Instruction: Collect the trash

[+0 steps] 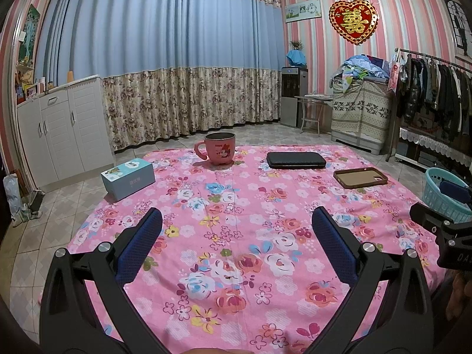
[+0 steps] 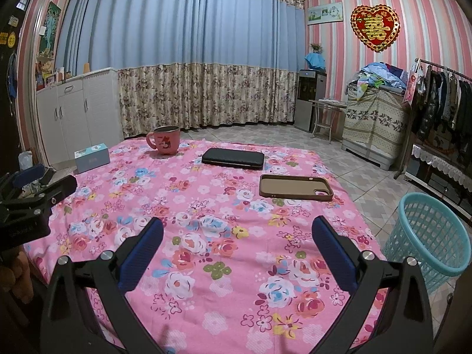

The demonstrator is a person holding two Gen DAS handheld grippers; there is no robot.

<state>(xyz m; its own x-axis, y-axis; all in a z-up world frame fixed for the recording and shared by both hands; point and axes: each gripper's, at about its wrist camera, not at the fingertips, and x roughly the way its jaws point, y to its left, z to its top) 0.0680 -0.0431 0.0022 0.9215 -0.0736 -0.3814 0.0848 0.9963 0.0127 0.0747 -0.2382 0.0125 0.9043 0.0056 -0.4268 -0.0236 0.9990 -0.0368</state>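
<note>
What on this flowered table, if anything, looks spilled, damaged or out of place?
Nothing stands out. The pink mug stands upright, the blue box, black case and brown phone case lie flat and apart, with no spill on the tablecloth. The basket stands upright beside the table.

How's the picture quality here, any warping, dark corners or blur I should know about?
Left wrist view: strong fisheye bending, the curtain bows outward, the corners go black, and the mug stays sharp with a soft shadow beside it. Right wrist view: same bending and dark corners, even indoor light, no glare on the phone case; the basket looks stretched near the edge.
</note>
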